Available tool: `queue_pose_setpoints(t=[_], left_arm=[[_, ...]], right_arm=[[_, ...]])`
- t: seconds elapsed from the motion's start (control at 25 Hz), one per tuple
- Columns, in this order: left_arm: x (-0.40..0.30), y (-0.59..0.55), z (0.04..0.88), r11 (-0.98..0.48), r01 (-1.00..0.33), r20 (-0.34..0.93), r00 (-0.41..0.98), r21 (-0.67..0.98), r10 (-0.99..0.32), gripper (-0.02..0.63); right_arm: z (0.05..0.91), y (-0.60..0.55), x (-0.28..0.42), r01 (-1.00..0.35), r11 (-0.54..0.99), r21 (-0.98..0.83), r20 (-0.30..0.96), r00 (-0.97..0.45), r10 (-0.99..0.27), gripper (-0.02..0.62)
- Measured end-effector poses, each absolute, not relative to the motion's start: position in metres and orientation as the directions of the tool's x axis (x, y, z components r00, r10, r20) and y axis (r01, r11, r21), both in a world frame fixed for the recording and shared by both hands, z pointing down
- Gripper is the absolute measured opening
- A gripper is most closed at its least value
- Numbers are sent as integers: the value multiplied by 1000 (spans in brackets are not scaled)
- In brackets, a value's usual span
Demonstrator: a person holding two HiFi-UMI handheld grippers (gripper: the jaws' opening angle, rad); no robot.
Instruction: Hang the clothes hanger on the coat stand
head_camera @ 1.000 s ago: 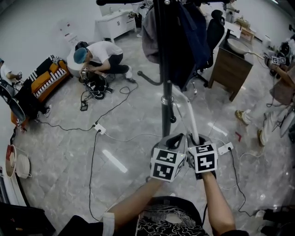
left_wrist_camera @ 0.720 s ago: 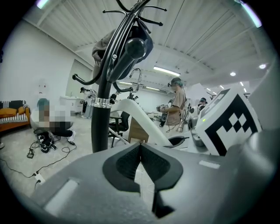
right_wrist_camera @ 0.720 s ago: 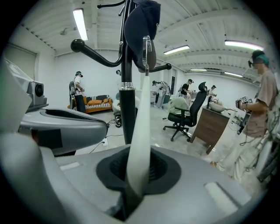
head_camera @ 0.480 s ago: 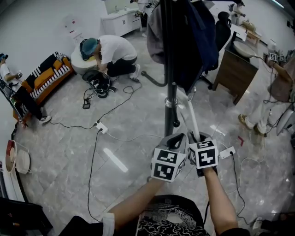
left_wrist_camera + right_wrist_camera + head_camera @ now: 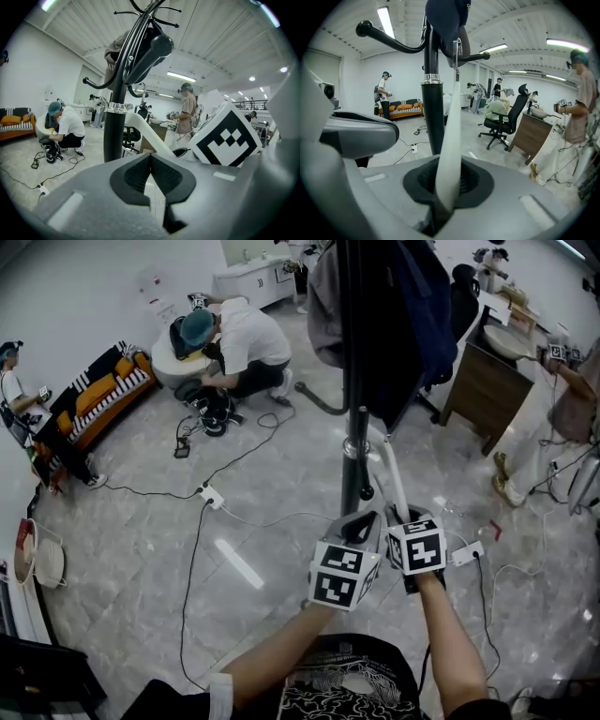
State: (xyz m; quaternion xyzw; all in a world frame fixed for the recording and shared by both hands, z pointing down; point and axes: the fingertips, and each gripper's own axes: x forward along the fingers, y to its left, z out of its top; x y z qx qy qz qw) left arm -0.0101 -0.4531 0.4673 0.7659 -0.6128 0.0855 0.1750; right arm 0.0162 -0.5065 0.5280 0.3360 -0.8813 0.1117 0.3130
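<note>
Head view, against a second earlier: shows stand (image 5: 352, 381) further right in frame, crouching person (image 5: 234, 343) higher and nearer centre, both tongs unmoved at lower centre, side by side. Clamped on white hanger (image 5: 392, 479), as before: right gripper (image 5: 403, 518). Pressed together on nothing, just left of it: left gripper (image 5: 356, 521).

Writing: only black-and-white square markers on the cubes; wall notice (image 5: 155, 285) at upper left too small to read.

Hanger axis, head view: runs from the jaws at lower centre up and slightly left, ending beside the pole. Right gripper view: rises almost upright from between the jaws at bottom centre to a metal hook (image 5: 456, 49) at top centre, just right of the pole and below the branches. Cannot tell whether hook rests on a branch.
</note>
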Motion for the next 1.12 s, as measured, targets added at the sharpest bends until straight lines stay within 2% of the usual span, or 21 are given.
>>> queue_pose_setpoints(t=[0.72,1.12], left_arm=[[-9,-460,474,-187,-969,355,235,164,-905,6],[-14,-464,479,-182,-969,364,232,166,-902,6]], right_arm=[[552,-510,13,-654,756,-1,668,-563,-486,37],[555,-516,5,-645,764,-21,645,-592,-482,38]])
